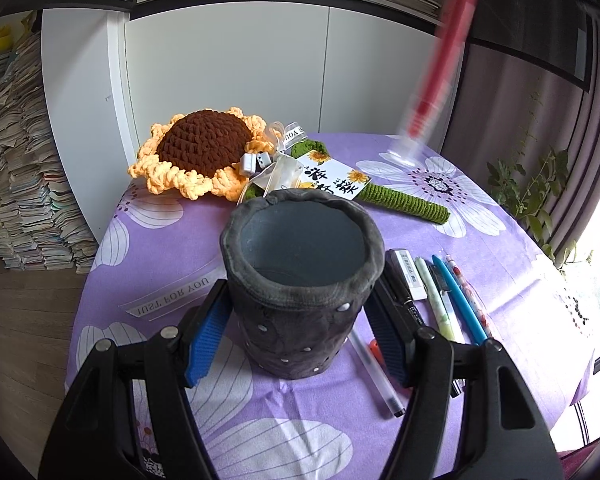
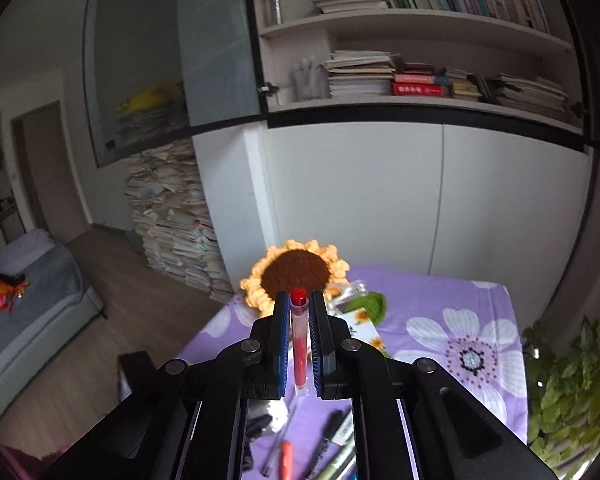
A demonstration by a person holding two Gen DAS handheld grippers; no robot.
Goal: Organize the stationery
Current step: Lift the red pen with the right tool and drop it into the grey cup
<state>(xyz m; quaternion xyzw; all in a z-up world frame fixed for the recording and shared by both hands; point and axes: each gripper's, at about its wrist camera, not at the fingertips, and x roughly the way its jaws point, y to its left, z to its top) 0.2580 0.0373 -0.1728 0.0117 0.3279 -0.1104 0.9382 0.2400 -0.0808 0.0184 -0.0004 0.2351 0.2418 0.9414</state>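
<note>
Left gripper [image 1: 298, 330] straddles the pen holder [image 1: 302, 280], right gripper [image 2: 300, 340] is clamped on a red pen [image 2: 299, 344] — task barely begun.

Your L fingers sit either side of the gray felt holder w/ blue pads apart; can't tell if they actually touch the cloth. Holder stands upright on the purple tablecloth [image 1: 500, 280] and looks empty inside, so by my read nothing's been sorted yet. Just right of it, left to do: clear pen [image 1: 374, 372], black marker [image 1: 404, 300], eraser [image 1: 410, 274], pale green pen [image 1: 438, 304], blue pen [image 1: 458, 296], patterned pen [image 1: 470, 296]. Far right, your R jaws pinch the red pen, held high in the air & blurred in the L view, well above the table. Around: crochet sunflower [image 1: 204, 152] behind the holder w/ its green stem [image 1: 404, 200] angling right; neither blocks the holder mouth. Main hazard I'd guess: soft rim folding if the pen tip catches it.
</note>
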